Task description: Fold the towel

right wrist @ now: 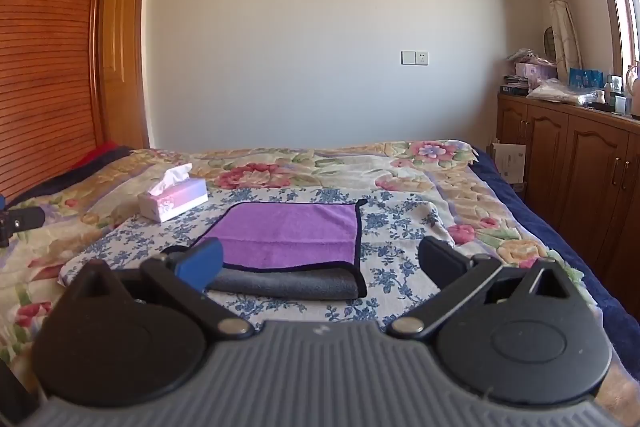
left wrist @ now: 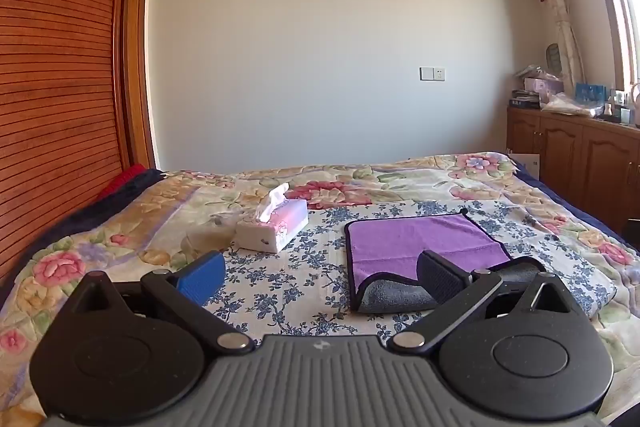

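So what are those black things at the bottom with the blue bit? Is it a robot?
Not a robot. A person holds a claw in each hand, and a small camera on each one looks along its two fingers. One picture comes from the left claw, the other from the right claw. Both are open and hold nothing. Ahead is a bed with a flowery cover. On it lies a purple towel, folded over so its grey side shows along the near edge. A tissue box sits to the towel's left.

towel showing purple, grey underside | cloth showing blue flowers on white | tissue box showing pink-white
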`<state>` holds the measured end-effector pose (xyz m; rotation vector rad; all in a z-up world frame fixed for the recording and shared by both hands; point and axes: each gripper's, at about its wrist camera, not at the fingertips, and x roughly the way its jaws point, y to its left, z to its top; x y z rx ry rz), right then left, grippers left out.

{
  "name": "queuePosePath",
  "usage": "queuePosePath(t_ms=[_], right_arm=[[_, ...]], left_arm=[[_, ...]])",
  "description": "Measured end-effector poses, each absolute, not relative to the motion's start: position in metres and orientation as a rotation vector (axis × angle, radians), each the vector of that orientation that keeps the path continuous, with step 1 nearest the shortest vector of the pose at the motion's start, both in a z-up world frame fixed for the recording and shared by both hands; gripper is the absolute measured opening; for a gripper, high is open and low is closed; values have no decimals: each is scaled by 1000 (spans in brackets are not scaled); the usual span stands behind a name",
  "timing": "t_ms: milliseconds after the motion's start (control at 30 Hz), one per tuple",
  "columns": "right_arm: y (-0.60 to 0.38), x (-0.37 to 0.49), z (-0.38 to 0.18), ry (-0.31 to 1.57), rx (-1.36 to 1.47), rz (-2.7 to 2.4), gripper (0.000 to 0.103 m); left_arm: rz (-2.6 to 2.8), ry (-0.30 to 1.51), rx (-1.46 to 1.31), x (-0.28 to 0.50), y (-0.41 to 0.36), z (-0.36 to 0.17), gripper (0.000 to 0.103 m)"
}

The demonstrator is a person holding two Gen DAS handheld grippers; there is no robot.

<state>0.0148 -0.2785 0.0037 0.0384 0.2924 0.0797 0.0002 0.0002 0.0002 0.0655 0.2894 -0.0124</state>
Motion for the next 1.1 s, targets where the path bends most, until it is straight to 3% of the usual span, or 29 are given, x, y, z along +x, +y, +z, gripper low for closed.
queuePosePath(t_ms=[1100], right_arm=[[-280, 11, 6, 264, 41, 81, 103]], left_arm=[[-11, 278, 68, -1, 0, 0, 103]])
